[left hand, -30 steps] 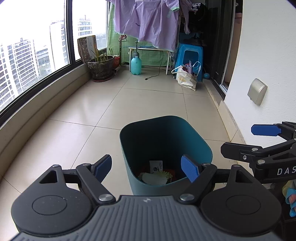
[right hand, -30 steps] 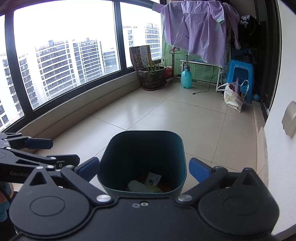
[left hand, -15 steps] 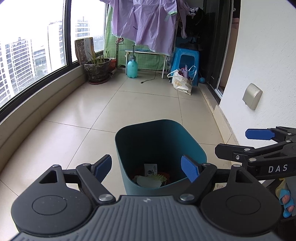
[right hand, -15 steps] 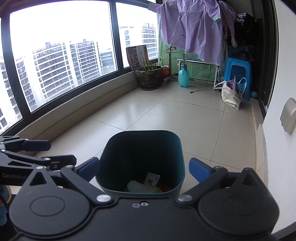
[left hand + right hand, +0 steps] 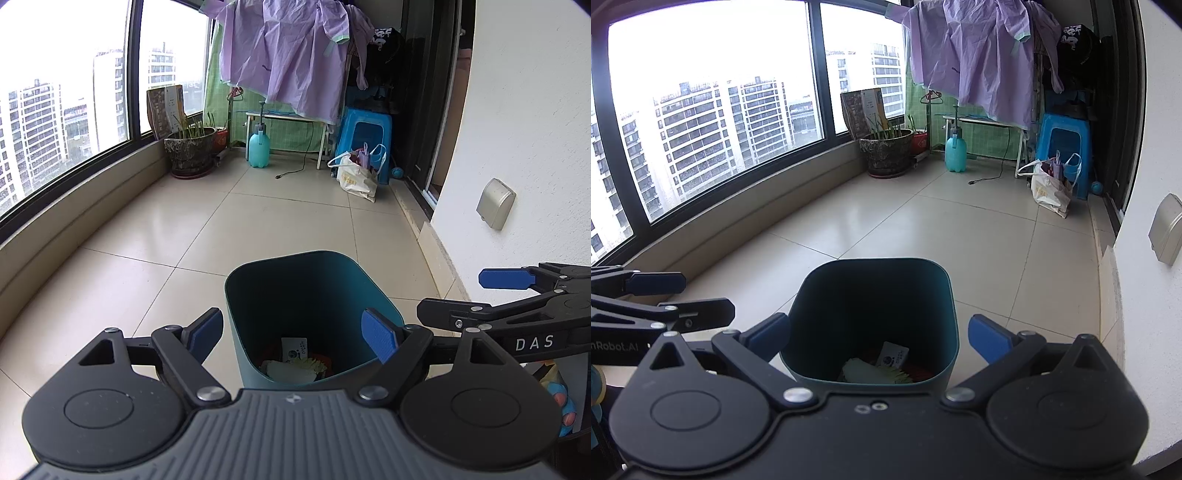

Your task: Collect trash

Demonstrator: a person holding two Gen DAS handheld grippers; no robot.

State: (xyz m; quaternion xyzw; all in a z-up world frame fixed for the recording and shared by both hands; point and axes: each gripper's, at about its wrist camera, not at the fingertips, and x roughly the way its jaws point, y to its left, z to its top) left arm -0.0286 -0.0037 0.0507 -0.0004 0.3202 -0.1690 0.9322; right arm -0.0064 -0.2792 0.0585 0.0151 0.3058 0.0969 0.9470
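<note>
A teal bin (image 5: 332, 280) (image 5: 945, 295) stands on the tiled floor right below both grippers. Trash lies at its bottom: a small white card (image 5: 294, 350) (image 5: 894, 355) and pale crumpled paper (image 5: 290, 371) (image 5: 860, 371). My left gripper (image 5: 293, 332) hangs open above the bin's near rim, nothing between its blue pads. My right gripper (image 5: 879, 338) is open too, over the near rim, empty. Each gripper shows at the edge of the other's view: the right one (image 5: 517, 306), the left one (image 5: 646, 299).
A curved window ledge (image 5: 738, 218) runs along the left. A white wall with a grey cover plate (image 5: 495, 203) is on the right. At the far end: a plant pot (image 5: 190, 151), a teal spray bottle (image 5: 258, 146), a blue stool (image 5: 365, 133), a white bag (image 5: 356, 177), hanging purple laundry (image 5: 288, 55).
The left wrist view has tipped and shifted a little, so the bin sits lower and further left in it. Both grippers stay open and empty.
</note>
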